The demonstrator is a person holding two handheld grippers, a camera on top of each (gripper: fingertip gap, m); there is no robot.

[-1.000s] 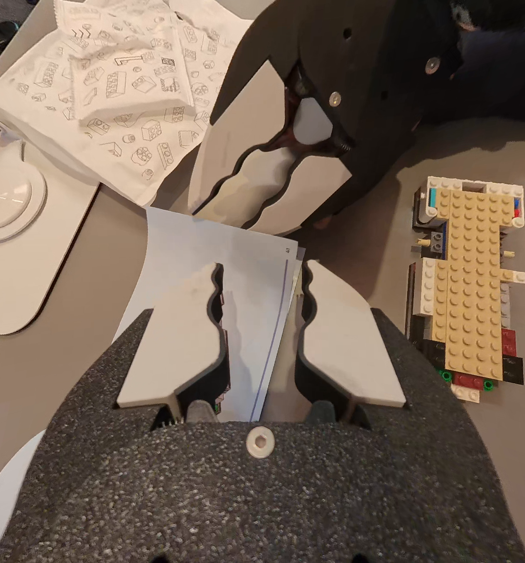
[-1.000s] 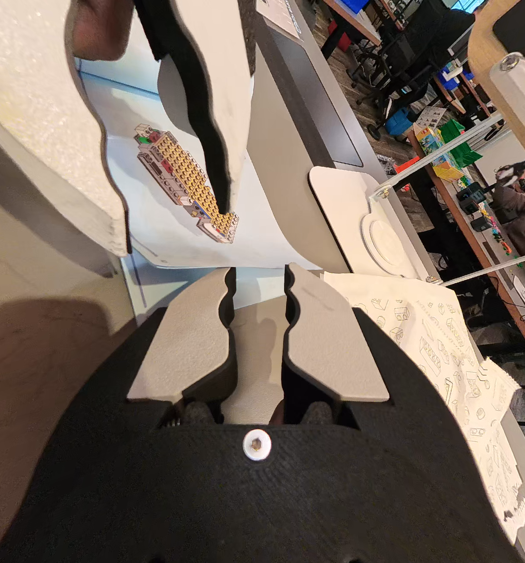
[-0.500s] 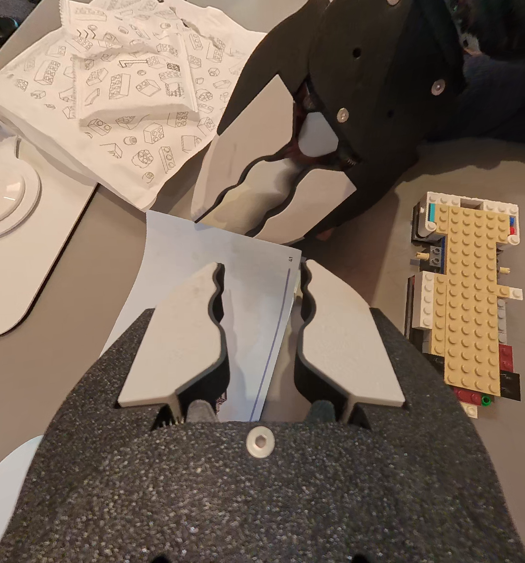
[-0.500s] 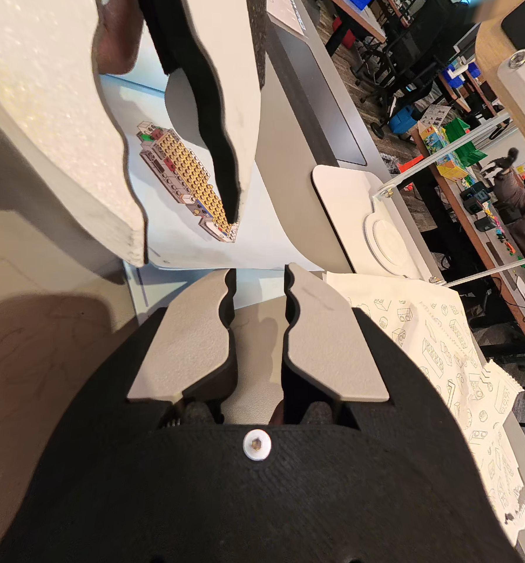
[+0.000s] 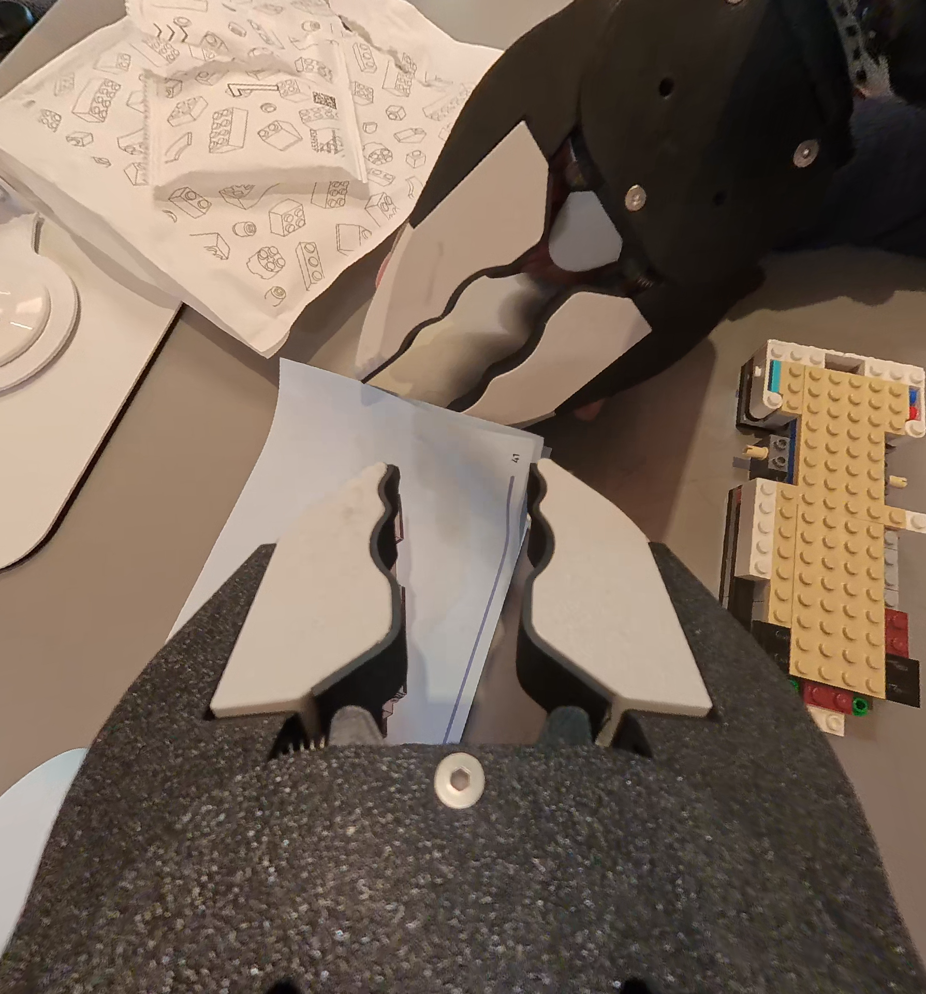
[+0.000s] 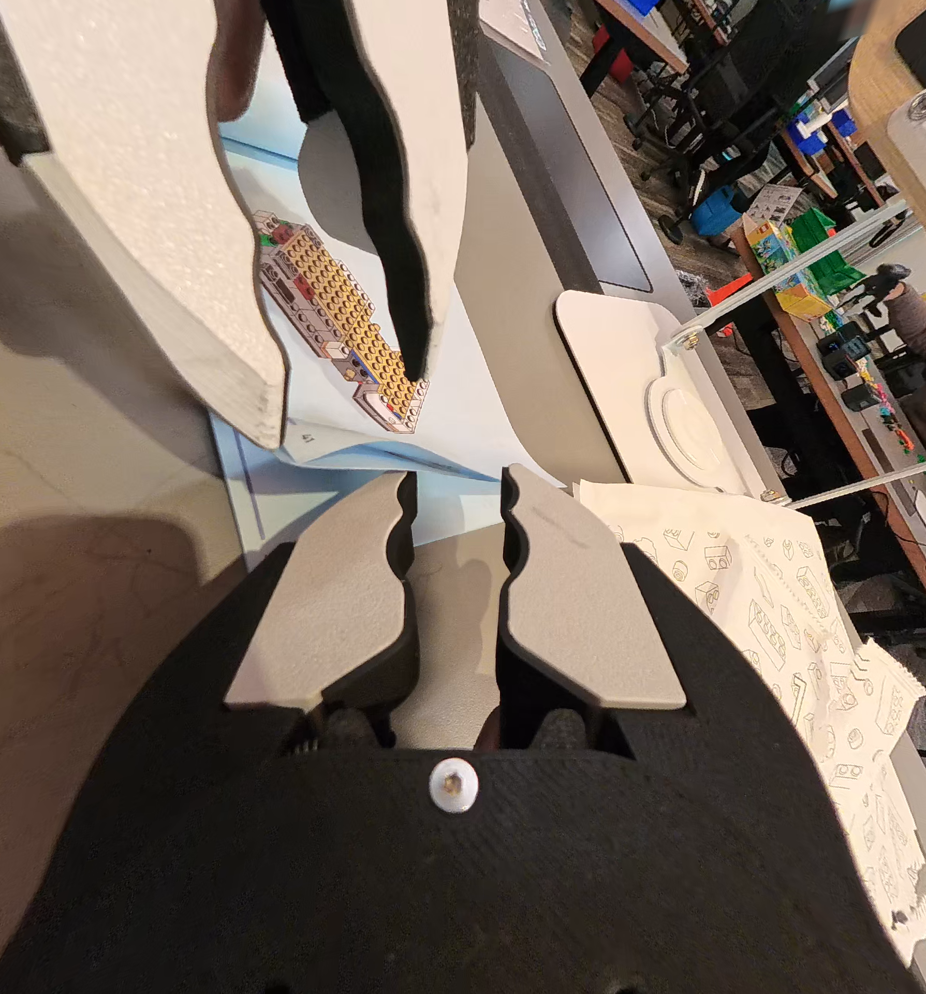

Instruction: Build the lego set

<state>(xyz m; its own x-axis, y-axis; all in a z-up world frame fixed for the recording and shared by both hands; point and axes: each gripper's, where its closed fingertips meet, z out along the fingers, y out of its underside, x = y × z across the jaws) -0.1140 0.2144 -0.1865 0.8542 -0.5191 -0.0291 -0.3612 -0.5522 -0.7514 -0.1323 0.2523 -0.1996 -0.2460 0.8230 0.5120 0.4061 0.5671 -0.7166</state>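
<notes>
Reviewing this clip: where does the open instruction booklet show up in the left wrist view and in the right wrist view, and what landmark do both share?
Left wrist view: instruction booklet at centre, its lifted page between the left gripper's open fingers.
Right wrist view: booklet upper centre, just past the right gripper's open fingertips.
Shared landmark: white brick-printed paper bags.

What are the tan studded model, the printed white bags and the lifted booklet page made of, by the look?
Tan studded brick model: moulded plastic, slightly glossy; crisp studs and sharp edges. White bags printed with brick outlines: looks like matte paper; creases and torn, jagged edges. Pale blue booklet page: thin, smooth paper that curls off the table; coated or not, cannot tell.
</notes>
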